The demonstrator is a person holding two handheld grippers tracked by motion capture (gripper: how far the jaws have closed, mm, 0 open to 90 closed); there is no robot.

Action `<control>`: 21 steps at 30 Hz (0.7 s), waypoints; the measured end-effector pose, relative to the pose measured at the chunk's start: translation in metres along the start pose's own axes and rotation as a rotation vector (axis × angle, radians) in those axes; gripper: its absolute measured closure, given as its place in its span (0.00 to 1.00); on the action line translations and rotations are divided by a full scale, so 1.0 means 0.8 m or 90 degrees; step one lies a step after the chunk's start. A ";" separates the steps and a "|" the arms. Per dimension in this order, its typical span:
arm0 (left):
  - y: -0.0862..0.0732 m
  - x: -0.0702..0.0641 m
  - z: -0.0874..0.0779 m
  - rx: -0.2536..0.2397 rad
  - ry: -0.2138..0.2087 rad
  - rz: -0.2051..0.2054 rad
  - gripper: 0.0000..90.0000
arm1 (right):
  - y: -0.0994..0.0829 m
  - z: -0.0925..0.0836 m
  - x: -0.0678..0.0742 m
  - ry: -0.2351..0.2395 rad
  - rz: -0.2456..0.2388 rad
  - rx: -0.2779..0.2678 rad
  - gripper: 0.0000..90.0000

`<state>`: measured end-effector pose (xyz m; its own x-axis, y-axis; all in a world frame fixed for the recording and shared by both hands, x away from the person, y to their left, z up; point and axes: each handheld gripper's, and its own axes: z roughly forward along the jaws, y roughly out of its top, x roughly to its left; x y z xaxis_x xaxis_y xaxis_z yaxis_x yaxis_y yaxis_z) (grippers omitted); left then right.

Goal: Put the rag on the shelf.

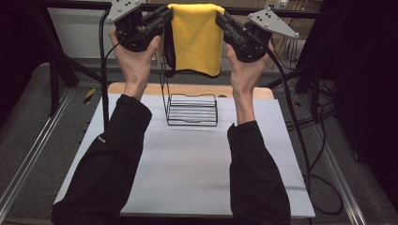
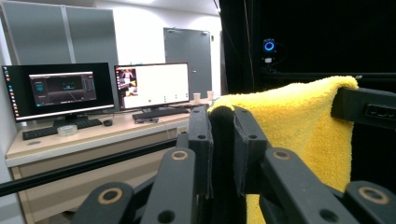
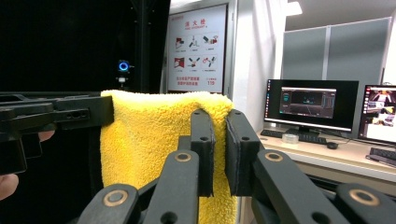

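While held aloft above wire rack [image 1: 192, 110] on desk [image 1: 187, 164]: yellow towel [image 1: 197, 40] pinched at top corners, left gripper [image 1: 165, 14] and right gripper [image 1: 221, 18] fingers clamped tight. Judged remaining: lowering and draping onto rack.

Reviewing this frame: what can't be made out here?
- High view: the upper part of the wire rack is hidden behind the hanging yellow towel.
- High view: the towel's top fold is cut off by the frame edge.
- Right gripper view: the wall poster text is too small to read.
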<state>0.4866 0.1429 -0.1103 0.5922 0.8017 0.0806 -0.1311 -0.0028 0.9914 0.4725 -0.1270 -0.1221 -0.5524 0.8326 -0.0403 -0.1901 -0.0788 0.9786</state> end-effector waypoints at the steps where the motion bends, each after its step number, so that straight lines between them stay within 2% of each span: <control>1: 0.000 0.002 0.002 0.001 0.004 0.006 0.88 | -0.001 0.002 -0.002 0.000 0.002 0.001 0.93; 5: 0.000 0.012 0.013 0.008 0.003 -0.003 0.88 | -0.003 0.013 -0.006 -0.002 0.002 0.006 0.93; 12: 0.004 0.023 0.031 0.013 0.005 0.005 0.88 | -0.005 0.030 -0.015 -0.011 0.005 0.012 0.93; 14: 0.004 0.026 0.035 0.017 0.006 0.016 0.88 | -0.005 0.032 -0.018 -0.012 0.007 0.012 0.93; 16: 0.001 0.028 0.039 0.016 0.005 0.015 0.88 | -0.006 0.035 -0.021 -0.015 0.006 0.015 0.93; 18: -0.004 0.030 0.042 0.017 0.000 0.004 0.88 | -0.009 0.039 -0.024 -0.018 0.003 0.019 0.93; 21: -0.014 0.032 0.045 0.020 0.002 0.008 0.88 | -0.016 0.046 -0.027 -0.022 -0.003 0.032 0.93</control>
<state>0.5316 0.1422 -0.1153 0.5884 0.8032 0.0930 -0.1131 -0.0321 0.9931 0.5169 -0.1240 -0.1260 -0.5226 0.8517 -0.0384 -0.1508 -0.0479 0.9874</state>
